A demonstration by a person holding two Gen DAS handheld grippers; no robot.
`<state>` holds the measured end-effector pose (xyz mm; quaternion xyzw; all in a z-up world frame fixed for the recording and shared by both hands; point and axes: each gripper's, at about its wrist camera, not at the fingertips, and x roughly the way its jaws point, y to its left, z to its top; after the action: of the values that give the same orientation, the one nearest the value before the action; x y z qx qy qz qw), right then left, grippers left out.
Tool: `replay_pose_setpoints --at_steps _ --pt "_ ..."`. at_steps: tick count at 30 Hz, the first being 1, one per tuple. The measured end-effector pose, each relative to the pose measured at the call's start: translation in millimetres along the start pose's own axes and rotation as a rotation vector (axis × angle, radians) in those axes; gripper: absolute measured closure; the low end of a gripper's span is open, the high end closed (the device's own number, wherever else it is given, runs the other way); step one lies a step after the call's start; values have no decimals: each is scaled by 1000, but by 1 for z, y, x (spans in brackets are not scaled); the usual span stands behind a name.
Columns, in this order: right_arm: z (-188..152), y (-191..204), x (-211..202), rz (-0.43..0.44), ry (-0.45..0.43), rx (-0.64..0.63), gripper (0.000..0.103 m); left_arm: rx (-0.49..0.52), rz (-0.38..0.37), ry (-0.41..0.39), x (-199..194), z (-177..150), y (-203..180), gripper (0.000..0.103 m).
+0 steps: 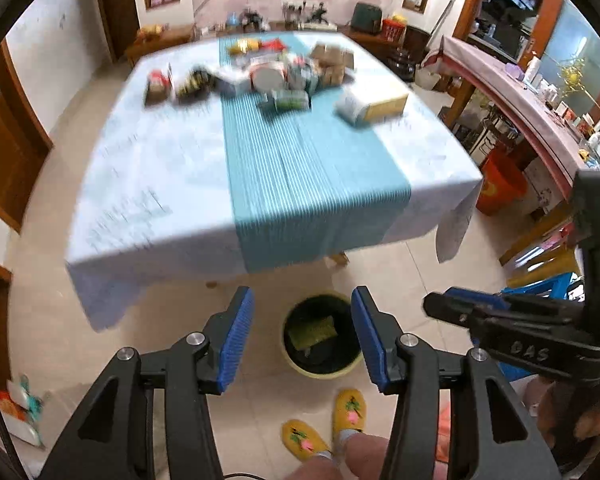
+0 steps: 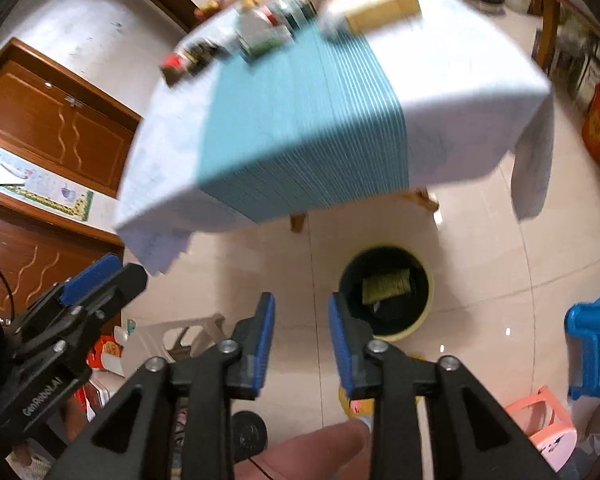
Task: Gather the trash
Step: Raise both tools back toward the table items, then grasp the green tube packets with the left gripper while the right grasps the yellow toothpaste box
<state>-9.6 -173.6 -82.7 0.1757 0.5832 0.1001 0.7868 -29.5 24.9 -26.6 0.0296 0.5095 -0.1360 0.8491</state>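
Two views are given, and both are smeared by motion.

From the left wrist, the left hand-held gripper (image 1: pixel 302 338) is seen at the bottom centre of the frame with its blue pads apart and nothing between them. Directly beyond the gap, on the floor, stands a bin (image 1: pixel 300 369) with a dark liner, and a yellowish box (image 1: pixel 314 332) already lies inside it. The rest of the trash is heaped at the far end of the desk (image 1: pixel 172 176), in the upper middle of the frame: a pile of boxes and packets (image 1: pixel 288 76) and a larger yellow carton (image 1: pixel 374 106) to its right. The right hand-held gripper (image 1: pixel 450 306) enters from the lower right edge; whether it is apart or together cannot be told from this view.

From the right wrist, the right hand-held gripper (image 2: pixel 302 338) is shown at the bottom centre, pads apart and empty, with the bin (image 2: pixel 428 312) just right of it on the floor.

Several risks are judged likely. The pile is well apart from both grippers, so a long reach over the cloth is needed, and the cloth could be dragged. In a tight heap, neighbours could be knocked off the desk. A wide carton could slip from narrow pads. The bin sits near the person's slippers (image 1: pixel 350 406) and could be kicked over.
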Motion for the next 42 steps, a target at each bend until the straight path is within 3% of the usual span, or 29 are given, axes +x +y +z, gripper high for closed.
replay_pose_setpoints --at_steps 7,10,12,15,24,27,31,36,38,42 --pt "19 27 -52 13 -131 -21 71 38 4 -75 -58 30 8 51" --pt "24 33 -66 15 -167 -31 71 21 3 -101 -71 41 16 43" --pt "27 38 -71 15 -189 -38 71 14 2 -127 -79 47 21 30" --pt "30 41 -76 6 -215 -40 71 16 -14 -172 -87 56 26 25" --pt "51 41 -92 -5 -255 -37 71 65 51 -206 -87 82 14 24" --pt "66 37 -91 -13 -257 -36 71 93 57 -197 -79 94 9 24" --pt "94 25 -84 -21 -253 3 47 84 62 -166 -58 118 11 24" --pt "139 5 -66 -22 -231 76 43 58 60 -118 -18 158 20 24" --pt "161 -7 -54 -23 -219 118 36 60 62 -83 4 175 22 24" --pt "211 -32 -22 -28 -183 206 35 65 48 0 58 210 24 24"
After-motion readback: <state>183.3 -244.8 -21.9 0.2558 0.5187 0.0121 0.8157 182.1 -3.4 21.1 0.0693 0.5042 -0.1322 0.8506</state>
